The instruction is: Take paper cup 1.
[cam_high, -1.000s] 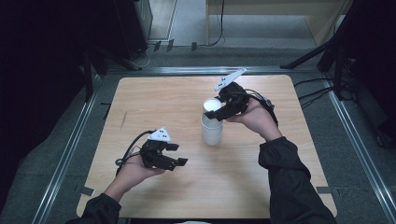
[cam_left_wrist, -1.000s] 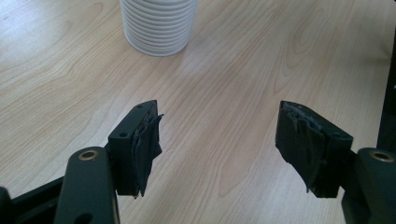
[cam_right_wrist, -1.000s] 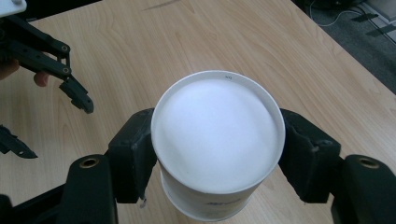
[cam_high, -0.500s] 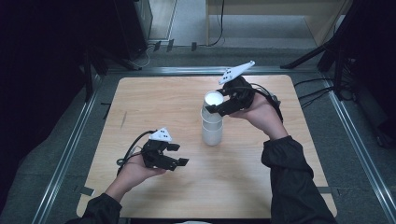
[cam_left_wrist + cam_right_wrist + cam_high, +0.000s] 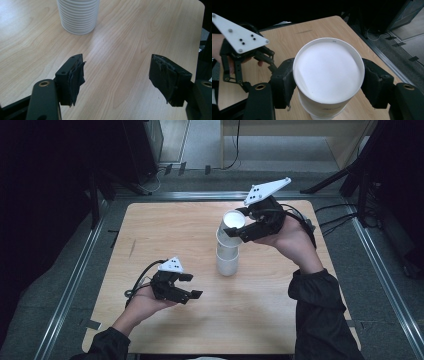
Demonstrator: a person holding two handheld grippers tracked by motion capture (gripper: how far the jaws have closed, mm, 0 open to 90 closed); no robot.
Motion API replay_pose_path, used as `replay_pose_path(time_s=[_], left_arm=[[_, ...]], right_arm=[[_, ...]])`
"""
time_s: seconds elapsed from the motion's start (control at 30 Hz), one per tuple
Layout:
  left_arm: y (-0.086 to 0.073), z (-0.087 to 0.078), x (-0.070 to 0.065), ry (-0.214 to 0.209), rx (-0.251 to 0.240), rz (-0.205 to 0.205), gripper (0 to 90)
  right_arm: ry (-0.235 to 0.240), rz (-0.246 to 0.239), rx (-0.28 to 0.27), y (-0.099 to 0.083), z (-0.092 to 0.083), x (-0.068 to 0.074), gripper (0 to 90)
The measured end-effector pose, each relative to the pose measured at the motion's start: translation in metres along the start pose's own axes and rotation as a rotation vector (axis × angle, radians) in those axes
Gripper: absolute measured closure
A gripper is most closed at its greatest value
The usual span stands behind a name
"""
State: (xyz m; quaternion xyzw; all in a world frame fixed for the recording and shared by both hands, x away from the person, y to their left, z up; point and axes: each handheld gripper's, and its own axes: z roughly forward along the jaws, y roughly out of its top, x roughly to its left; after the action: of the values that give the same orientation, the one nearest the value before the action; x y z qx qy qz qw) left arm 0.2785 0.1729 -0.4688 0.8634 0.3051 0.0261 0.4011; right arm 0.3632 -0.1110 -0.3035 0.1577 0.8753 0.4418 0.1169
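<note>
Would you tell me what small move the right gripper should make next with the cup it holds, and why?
Probably keep lifting straight up. The right gripper is shut on the top paper cup, whose base still sits nested in the cup stack. The left gripper, its jaws just opened and empty, is not steadying the stack, so a slow pull seems wise.

a stack of white paper cups (image 5: 228,257) stands upright near the middle of the wooden table, its lower cup ribbed on the outside. the top cup (image 5: 328,75) is plain white, open mouth up, raised partly out of the stack and tilted a little, its base still inside the cup below.
</note>
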Motion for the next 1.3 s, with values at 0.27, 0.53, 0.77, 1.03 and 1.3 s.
replay_pose_path(time_s=[0.27,0.53,0.77,1.03,1.3], left_arm=[[0.006,-0.001,0.002,-0.022,-0.028,0.020,23.8],[0.016,0.002,0.000,-0.087,-0.062,0.064,23.1],[0.025,0.008,-0.003,-0.133,-0.078,0.096,23.9],[0.032,0.011,-0.007,-0.168,-0.096,0.141,23.9],[0.032,0.015,-0.010,-0.185,-0.095,0.146,23.9]], right_arm=[[0.072,0.011,-0.039,-0.005,-0.019,0.015,33.9],[0.095,0.029,0.010,-0.025,-0.015,0.027,33.8],[0.128,0.057,0.026,-0.047,-0.012,0.033,33.8],[0.165,0.066,0.052,-0.070,0.004,0.041,33.8],[0.203,0.079,0.091,-0.097,0.025,0.049,33.8]])
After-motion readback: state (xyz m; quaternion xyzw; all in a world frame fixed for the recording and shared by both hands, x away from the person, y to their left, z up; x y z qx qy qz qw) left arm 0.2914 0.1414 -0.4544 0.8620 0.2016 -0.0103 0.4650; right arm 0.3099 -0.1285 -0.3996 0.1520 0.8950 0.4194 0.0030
